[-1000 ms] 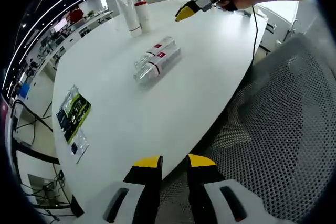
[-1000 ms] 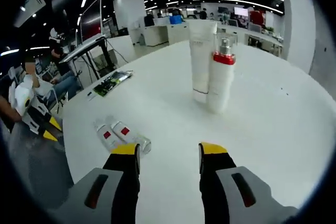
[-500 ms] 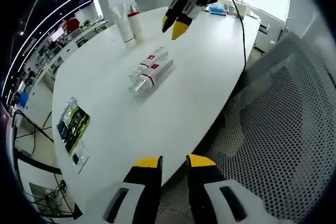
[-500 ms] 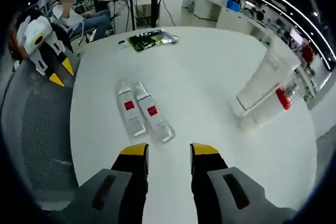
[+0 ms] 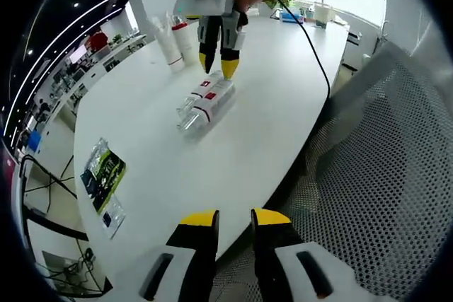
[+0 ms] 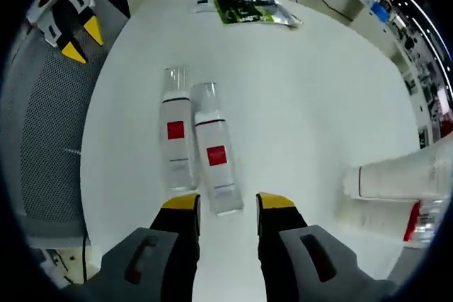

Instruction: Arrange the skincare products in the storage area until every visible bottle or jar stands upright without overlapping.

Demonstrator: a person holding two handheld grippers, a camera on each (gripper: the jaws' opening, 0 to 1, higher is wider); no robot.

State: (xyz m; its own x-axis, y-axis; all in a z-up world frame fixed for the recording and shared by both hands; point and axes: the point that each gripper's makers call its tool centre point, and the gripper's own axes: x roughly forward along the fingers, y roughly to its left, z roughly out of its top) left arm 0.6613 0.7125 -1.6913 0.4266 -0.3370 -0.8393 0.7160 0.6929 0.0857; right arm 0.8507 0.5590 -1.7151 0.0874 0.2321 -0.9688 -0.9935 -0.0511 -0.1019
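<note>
Since the earlier frame my right gripper (image 6: 226,203) has swung down over the two white, red-labelled bottles (image 6: 197,146) lying side by side, touching, on the white round table (image 6: 311,97). Its jaws stand parted, empty, straddling one bottle's base. I should centre, close squarely, then tip upright. Left gripper (image 5: 229,218) idles, slightly parted. Beyond, a white tube (image 6: 403,173) and a red-capped bottle (image 6: 396,218).

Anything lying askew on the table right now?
Yes: two clear bottles with red labels lie flat side by side on the white table, just ahead of the open right gripper, not upright.
</note>
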